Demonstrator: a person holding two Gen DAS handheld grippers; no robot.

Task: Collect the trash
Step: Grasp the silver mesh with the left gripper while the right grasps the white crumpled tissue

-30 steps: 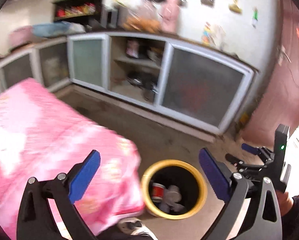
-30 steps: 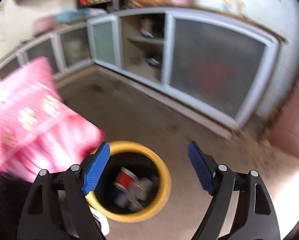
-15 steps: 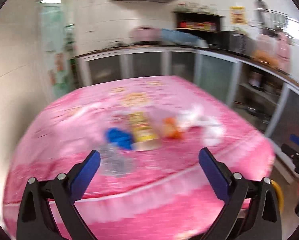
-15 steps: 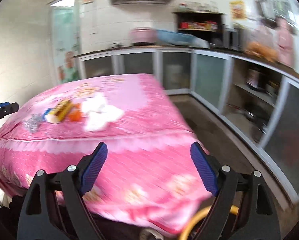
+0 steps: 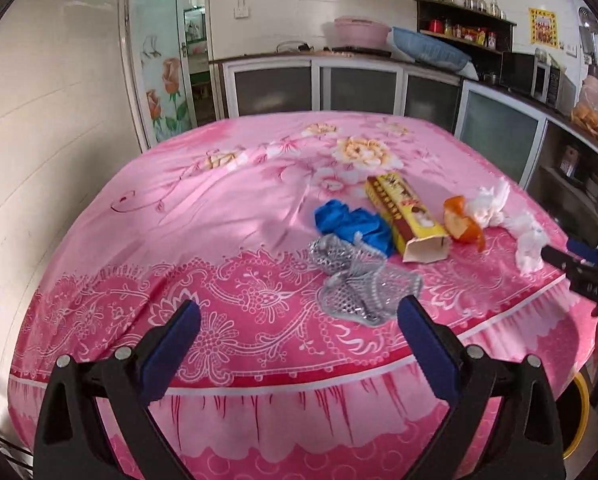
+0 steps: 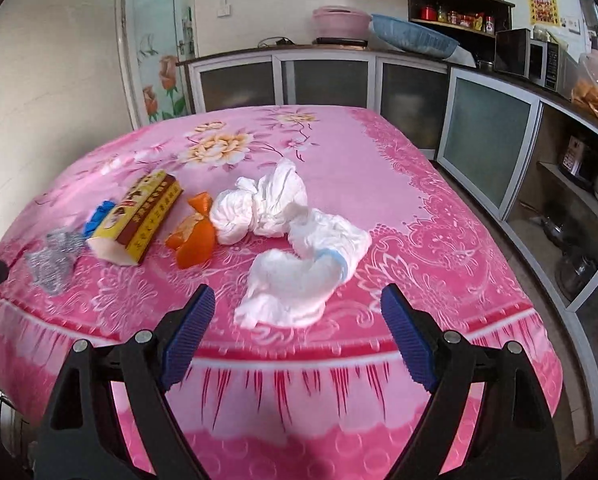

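Observation:
Trash lies on the pink floral tablecloth (image 5: 219, 208): a crumpled silver wrapper (image 5: 359, 280), a blue glove (image 5: 351, 224), a yellow carton (image 5: 407, 212), an orange bag (image 5: 459, 220) and white crumpled tissues (image 5: 495, 204). My left gripper (image 5: 299, 348) is open and empty, just short of the silver wrapper. In the right wrist view my right gripper (image 6: 295, 336) is open and empty, just short of the nearest white tissue wad (image 6: 299, 276); a second wad (image 6: 263, 204), the orange bag (image 6: 193, 236), the carton (image 6: 139, 216) and the wrapper (image 6: 53, 256) lie beyond and left.
The yellow rim of the trash bin (image 5: 577, 416) shows at the table's lower right. Kitchen cabinets (image 6: 487, 136) run along the back and right walls, with a strip of floor (image 6: 539, 256) between them and the table. A wall (image 5: 39, 140) stands at the left.
Both grippers swung up and away from the yellow trash bin on the floor and now face the table with the trash. Both have stayed open and empty.

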